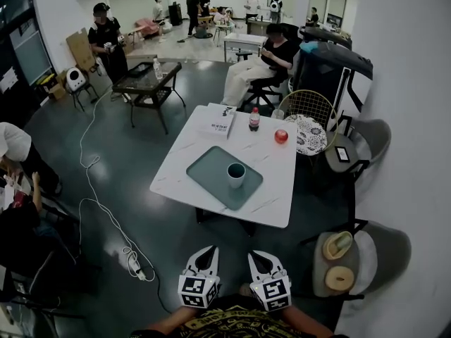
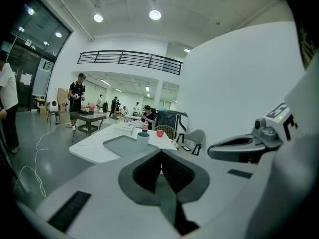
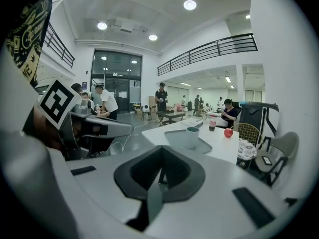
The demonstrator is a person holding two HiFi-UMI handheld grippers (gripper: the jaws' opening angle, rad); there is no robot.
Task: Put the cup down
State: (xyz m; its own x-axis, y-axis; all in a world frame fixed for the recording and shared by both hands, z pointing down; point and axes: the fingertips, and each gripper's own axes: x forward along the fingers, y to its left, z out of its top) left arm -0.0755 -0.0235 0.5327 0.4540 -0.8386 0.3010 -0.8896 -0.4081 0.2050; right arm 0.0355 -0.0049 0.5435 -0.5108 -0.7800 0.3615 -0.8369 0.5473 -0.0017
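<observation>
White marble-look table (image 1: 184, 162), roughly square, stands on a dark glossy floor (image 1: 106, 160), set at a slight angle to the person. Grey-green tray (image 1: 208, 170) lies flat on the table, between the table's centre and its near edge, with no side overhanging. Left gripper (image 1: 206, 253) and right gripper (image 1: 256, 256) are held side by side low in the head view, close to the person's body, short of the table's near edge and well apart from everything on it. Left gripper view: the two dark pads meet along a single seam and nothing sits between them, so the jaws are fully closed and empty. Right gripper view: same picture, pads pressed together with nothing held. Each gripper shows at the edge of the other's view. White book (image 1: 217, 124) lies flat at the table's far left corner. Cup (image 1: 236, 175), pale outside and dark teal inside, stands upright on the tray, toward the tray's right end, mouth up, with no gripper touching it. Dark-liquid bottle (image 1: 254, 119) with a red label stands upright at the table's far edge, just right of the book. Red apple (image 1: 281, 136) rests on the bare tabletop near the far right corner, apart from the bottle and the tray.
</observation>
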